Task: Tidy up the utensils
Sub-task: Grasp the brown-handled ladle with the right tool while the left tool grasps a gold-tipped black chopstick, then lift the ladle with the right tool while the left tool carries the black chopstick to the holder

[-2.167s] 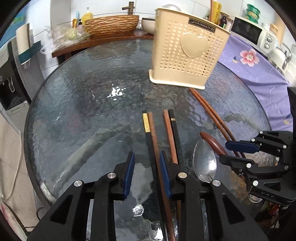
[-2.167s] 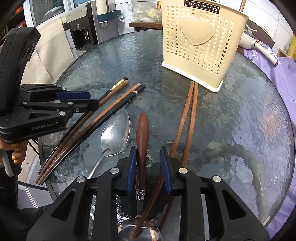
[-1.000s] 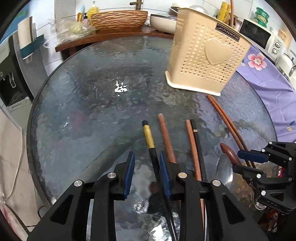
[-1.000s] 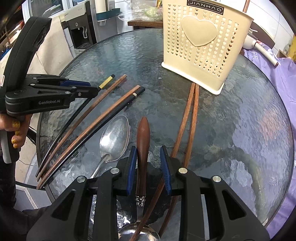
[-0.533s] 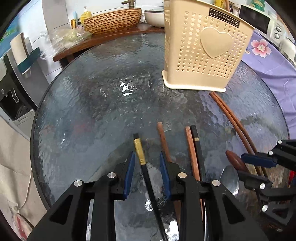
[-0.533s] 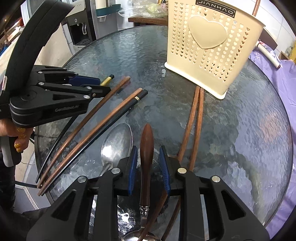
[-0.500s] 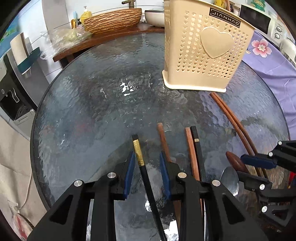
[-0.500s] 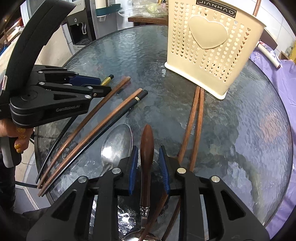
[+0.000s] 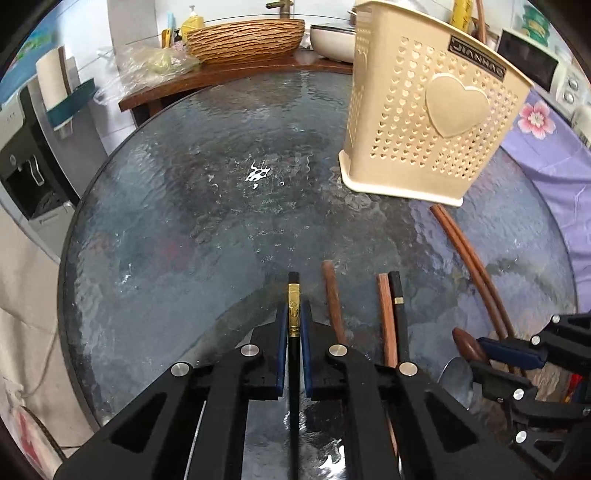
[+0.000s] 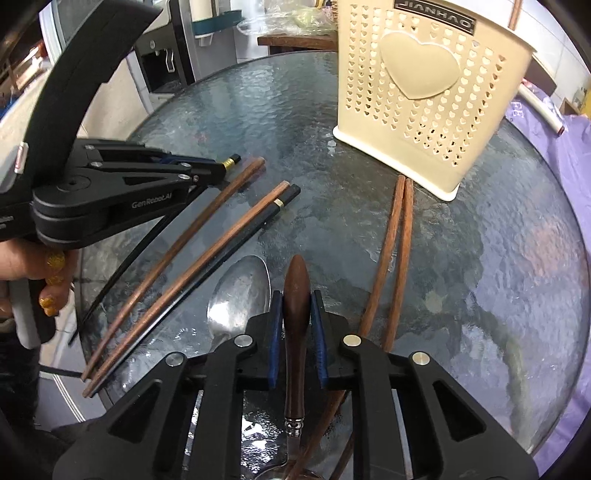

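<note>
Home kitchen: microwave, faucet, water dispenser.

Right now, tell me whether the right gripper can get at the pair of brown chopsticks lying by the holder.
Probably not yet. The right gripper is shut on the wooden-handled utensil, so its jaws are taken. The pair of brown chopsticks lies bare on the glass table just beside it, otherwise unobstructed.
</note>
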Available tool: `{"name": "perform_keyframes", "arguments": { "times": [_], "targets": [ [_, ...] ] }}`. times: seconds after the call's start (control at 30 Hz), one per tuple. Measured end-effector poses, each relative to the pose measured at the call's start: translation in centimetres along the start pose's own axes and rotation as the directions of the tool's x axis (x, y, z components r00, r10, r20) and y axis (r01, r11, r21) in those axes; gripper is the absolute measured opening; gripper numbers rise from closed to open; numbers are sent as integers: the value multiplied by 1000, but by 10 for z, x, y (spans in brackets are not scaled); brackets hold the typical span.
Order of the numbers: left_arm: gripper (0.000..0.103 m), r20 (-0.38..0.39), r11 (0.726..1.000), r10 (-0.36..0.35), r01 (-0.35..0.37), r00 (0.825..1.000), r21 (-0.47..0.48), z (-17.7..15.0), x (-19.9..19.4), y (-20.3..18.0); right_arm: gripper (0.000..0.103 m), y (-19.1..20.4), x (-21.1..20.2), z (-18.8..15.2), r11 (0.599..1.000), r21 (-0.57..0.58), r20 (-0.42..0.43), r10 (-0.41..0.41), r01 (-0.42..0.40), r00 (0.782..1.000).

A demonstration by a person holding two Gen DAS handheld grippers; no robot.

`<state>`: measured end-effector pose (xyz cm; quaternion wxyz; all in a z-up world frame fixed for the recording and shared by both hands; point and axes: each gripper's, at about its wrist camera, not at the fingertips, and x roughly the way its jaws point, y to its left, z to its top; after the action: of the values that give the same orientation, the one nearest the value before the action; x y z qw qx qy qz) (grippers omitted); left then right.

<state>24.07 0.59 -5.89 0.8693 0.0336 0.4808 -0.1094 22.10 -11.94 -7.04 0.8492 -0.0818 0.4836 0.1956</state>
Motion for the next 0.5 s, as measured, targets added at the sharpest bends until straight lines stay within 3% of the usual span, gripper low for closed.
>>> {"name": "perform_keyframes", "arguments": {
  "times": [0.3, 0.5],
  "targets": [
    [7, 97, 997, -50, 55, 994, -48, 8, -28, 8, 16, -17, -41, -1, 998, 43, 139, 44, -50, 989],
    [7, 206, 993, -82, 97, 975, -66, 14, -65, 10, 16, -33, -69, -7, 992, 78, 245, 79, -101, 966]
  ]
}}
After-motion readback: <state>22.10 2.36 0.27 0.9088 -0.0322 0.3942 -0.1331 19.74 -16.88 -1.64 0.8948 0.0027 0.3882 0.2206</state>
